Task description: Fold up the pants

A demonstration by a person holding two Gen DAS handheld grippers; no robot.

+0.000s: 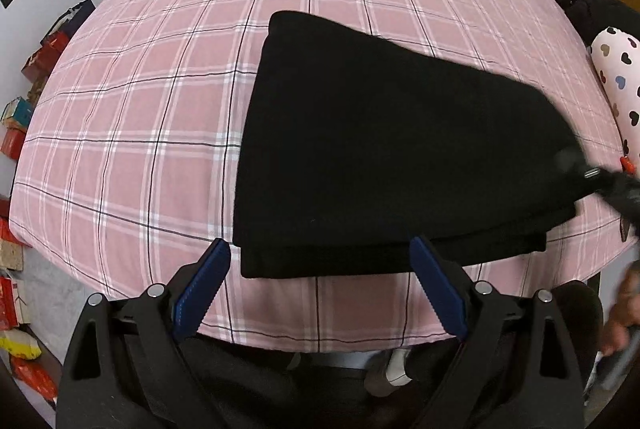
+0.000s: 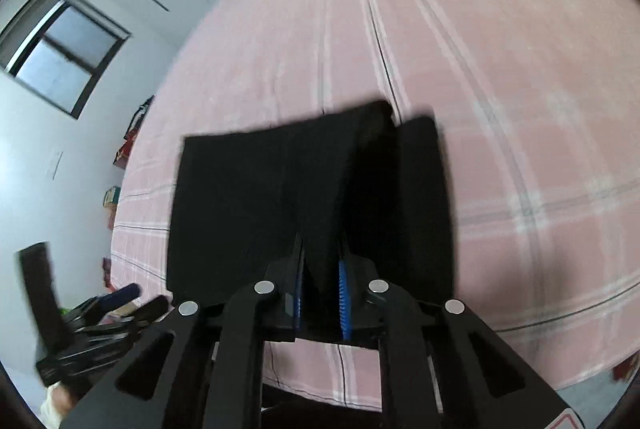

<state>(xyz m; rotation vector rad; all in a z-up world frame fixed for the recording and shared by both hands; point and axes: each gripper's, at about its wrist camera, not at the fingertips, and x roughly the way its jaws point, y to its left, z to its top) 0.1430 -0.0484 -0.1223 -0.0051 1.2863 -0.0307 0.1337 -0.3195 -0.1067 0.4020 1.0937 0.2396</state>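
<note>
Already the right gripper (image 2: 320, 281) pinches the black pants (image 2: 256, 205) by their near-right edge — the left gripper (image 1: 320, 281) hangs spread beside the near-left hem.

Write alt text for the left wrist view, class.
Folded black fabric pants lie on a pink plaid bedsheet. The left gripper hovers at their near edge, blue-padded jaws open and holding nothing.
</note>
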